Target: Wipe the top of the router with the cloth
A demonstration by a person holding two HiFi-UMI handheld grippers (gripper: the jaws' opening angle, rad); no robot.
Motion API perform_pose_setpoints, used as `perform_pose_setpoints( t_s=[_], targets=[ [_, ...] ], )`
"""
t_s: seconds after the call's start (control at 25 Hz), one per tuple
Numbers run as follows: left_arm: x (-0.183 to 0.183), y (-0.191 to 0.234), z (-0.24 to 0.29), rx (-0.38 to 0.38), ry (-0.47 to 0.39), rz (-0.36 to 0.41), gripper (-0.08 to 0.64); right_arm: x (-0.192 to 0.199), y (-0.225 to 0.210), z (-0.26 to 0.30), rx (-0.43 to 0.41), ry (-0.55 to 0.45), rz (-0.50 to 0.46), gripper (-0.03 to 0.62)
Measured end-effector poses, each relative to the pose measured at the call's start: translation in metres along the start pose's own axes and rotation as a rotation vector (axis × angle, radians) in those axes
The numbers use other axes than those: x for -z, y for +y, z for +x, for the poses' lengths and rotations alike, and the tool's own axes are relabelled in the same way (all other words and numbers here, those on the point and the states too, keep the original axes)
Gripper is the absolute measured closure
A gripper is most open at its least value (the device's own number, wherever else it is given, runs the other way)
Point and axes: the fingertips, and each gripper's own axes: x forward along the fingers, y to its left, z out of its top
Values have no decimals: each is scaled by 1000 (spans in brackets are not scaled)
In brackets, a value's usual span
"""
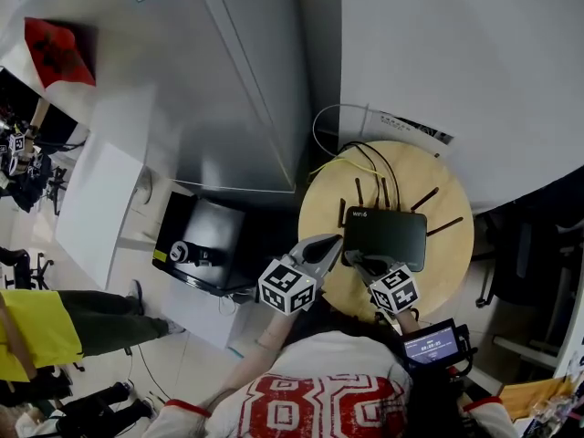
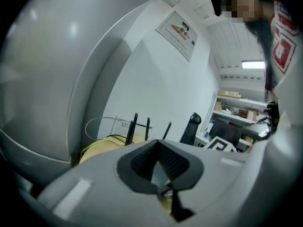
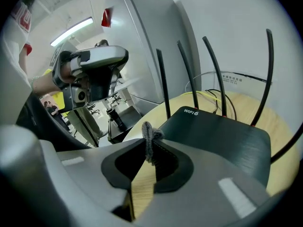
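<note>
A black router (image 1: 388, 235) with several upright antennas lies on a round wooden table (image 1: 319, 199). My right gripper (image 1: 358, 261) is at the router's near left corner, shut on a small grey cloth (image 3: 150, 135) that sticks up from between its pads. In the right gripper view the router (image 3: 218, 136) lies just beyond the right gripper (image 3: 147, 145). My left gripper (image 1: 336, 242) hovers beside the router's left edge, shut with nothing held. From the left gripper (image 2: 157, 143), only the antennas (image 2: 134, 126) show past the table edge.
Yellow and black cables (image 1: 365, 162) run off the table's back toward a wall socket. A curved grey wall stands behind. A black box (image 1: 205, 240) sits on the floor at left, a dark chair (image 1: 529, 245) at right. A person in yellow (image 1: 36, 331) is far left.
</note>
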Motion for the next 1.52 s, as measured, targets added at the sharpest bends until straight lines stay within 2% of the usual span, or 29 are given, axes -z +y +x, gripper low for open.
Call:
perform_pose_setpoints(
  t_s=[0.28, 0.48, 0.64, 0.88, 1.52],
  targets=[
    [2, 2, -10, -29, 6, 1, 557, -34, -68, -3, 107, -53, 17, 552],
    [1, 14, -25, -82, -2, -5, 557, -52, -109, -2, 171, -51, 11, 552],
    [2, 20, -33, -106, -6, -13, 557, -53, -125, 1, 198, -34, 22, 552],
    [1, 20, -34, -103, -10, -16, 557, -43, -112, 1, 182, -15, 16, 552],
    [8, -6, -18, -10, 22, -2, 557, 9, -34, -18, 117, -44, 91, 552]
  ],
)
